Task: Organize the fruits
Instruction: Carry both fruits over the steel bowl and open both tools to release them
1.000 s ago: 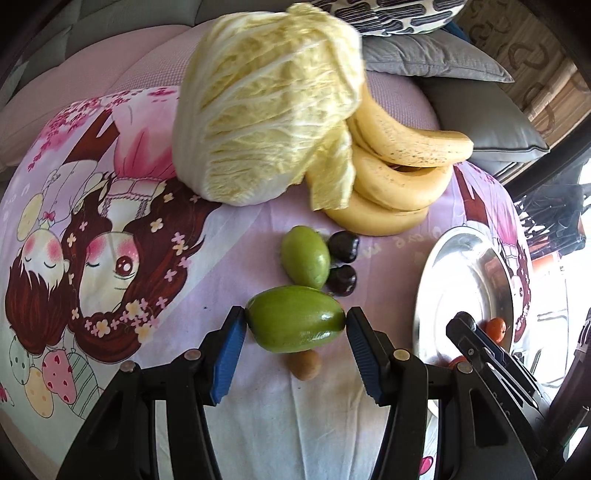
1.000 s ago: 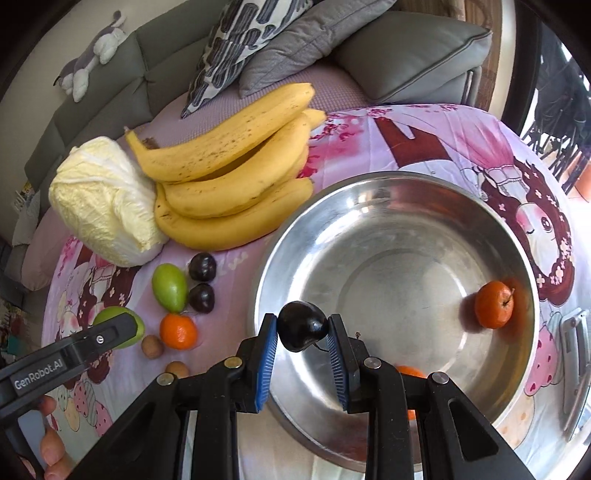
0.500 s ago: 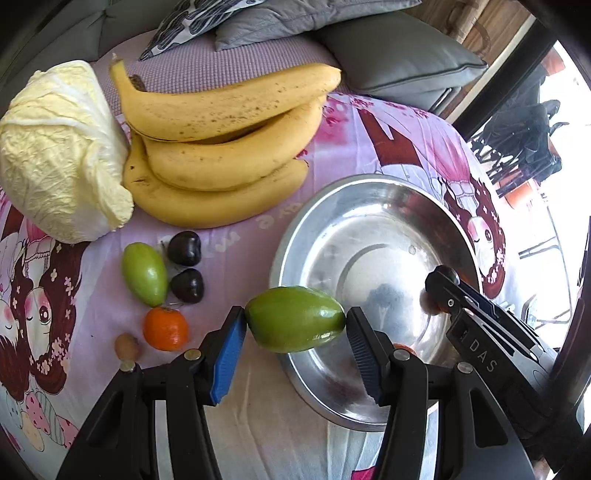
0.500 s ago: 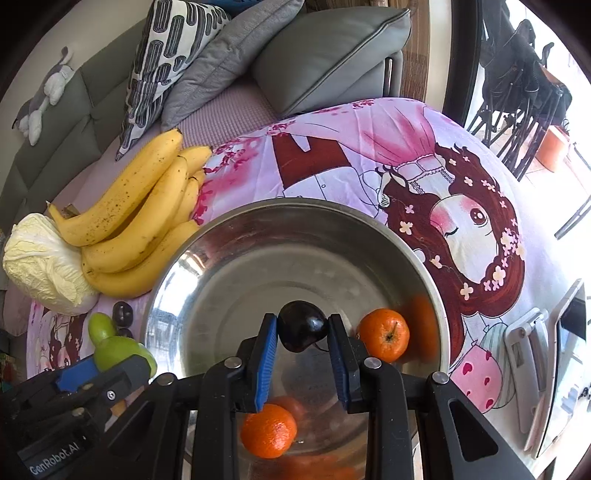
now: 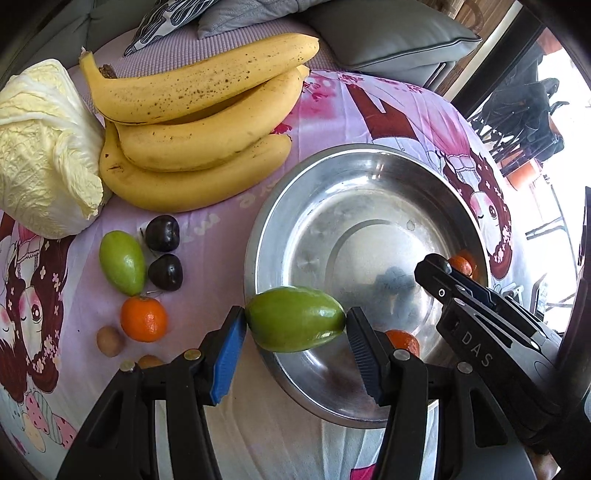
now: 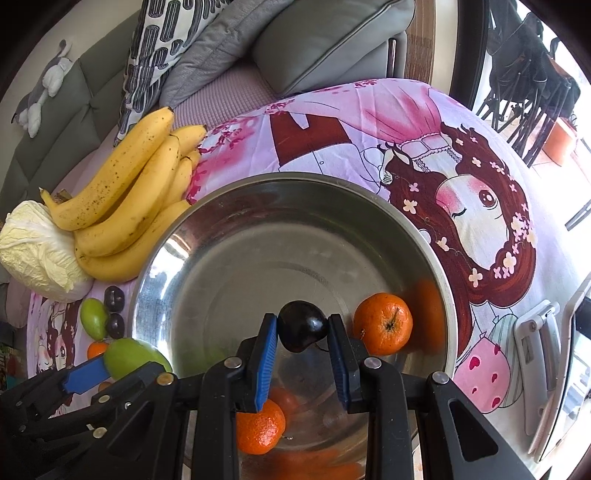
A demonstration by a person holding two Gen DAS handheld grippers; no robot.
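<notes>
The left gripper [image 5: 295, 325] clamps a green mango [image 5: 295, 319] endwise between its blue pads, holding it above the near-left rim of the steel bowl [image 5: 369, 158]. The right gripper [image 6: 303, 326] is closed on a dark plum [image 6: 303, 325], suspended over the bowl interior near its right side.

Inside the bowl, the right wrist view shows one mandarin [image 6: 383, 323] beside the right wall and a second mandarin [image 6: 260, 426] partly hidden beneath the right gripper's fingers. An orange reflection appears on the bowl wall.

The bowl stands on a printed pink cloth [image 5: 388, 110]. Left of the bowl, the following items lie on the cloth: a smaller green mango [image 5: 122, 262], two dark plums [image 5: 162, 232] [image 5: 165, 272] just beside it, a loose mandarin [image 5: 143, 319], and two small brown fruits [image 5: 109, 336] [image 5: 149, 361]. A bunch of bananas [image 5: 195, 122] lies behind them, touching a napa cabbage [image 5: 44, 147] at far left. Grey cushions [image 5: 388, 33] sit behind the cloth.
</notes>
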